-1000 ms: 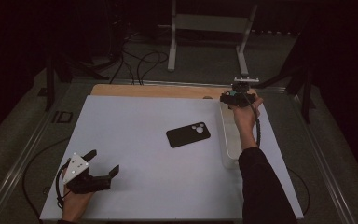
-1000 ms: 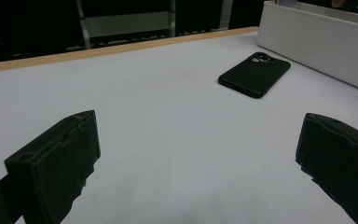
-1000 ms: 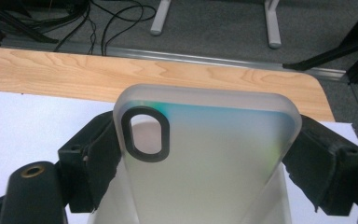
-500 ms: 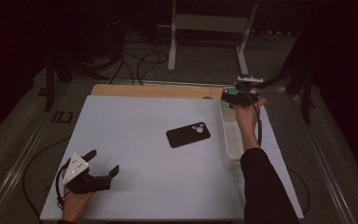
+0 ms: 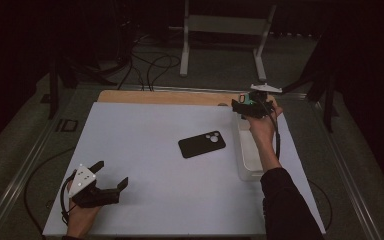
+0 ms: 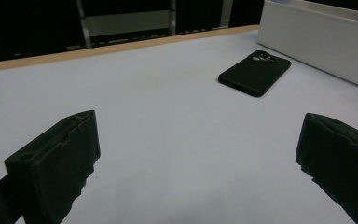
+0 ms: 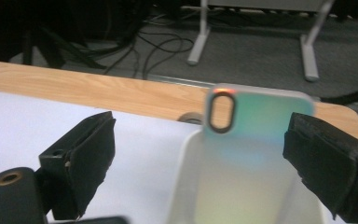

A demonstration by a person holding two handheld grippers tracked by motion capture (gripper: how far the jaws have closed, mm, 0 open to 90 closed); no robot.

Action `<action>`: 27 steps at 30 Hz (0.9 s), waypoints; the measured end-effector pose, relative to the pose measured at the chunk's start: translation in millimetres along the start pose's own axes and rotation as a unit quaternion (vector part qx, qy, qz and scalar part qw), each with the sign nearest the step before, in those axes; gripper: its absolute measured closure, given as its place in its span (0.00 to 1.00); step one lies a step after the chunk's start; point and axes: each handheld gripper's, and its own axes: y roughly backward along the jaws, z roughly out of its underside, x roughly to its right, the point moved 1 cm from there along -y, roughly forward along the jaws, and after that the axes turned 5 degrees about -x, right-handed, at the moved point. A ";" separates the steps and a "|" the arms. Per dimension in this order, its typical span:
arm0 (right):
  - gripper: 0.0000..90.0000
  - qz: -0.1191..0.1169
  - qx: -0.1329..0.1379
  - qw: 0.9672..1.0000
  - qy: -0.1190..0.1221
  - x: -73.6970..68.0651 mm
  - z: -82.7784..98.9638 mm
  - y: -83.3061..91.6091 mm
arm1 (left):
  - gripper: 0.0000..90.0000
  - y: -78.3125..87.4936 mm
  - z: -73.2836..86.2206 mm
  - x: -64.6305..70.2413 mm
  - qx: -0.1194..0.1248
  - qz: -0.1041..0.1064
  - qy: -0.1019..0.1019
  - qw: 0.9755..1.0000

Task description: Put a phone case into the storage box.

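While my right claw [image 5: 243, 106] hovers above the white bin [image 5: 245, 172]:
Right claw: just opened wide, gripping nothing.
Left claw [image 5: 111, 175]: wide, empty, on desk [image 5: 145, 135].
Pale case [image 7: 256, 126]: standing in bin.

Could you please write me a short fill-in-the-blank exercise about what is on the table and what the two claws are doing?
1. The black phone lies flat on the ____ table mat.
2. The jaws of the left claw stand ____ with nothing between them.
3. The right claw hovers over the far end of the white ____.
4. An iridescent phone case leans ____ the bin.

Missing words: white; open; bin; inside
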 end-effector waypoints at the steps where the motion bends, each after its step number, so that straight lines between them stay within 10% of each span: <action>1: 0.10 -0.004 0.003 1.000 0.005 -2.7 0.8 2.8 | 0.00 -0.2 0.0 0.0 0.000 0.000 0.000 1.000; 27: 0.10 -0.135 0.059 0.988 0.056 -44.8 44.9 78.8 | 0.00 -1.9 0.6 -0.3 -0.004 0.001 0.000 1.000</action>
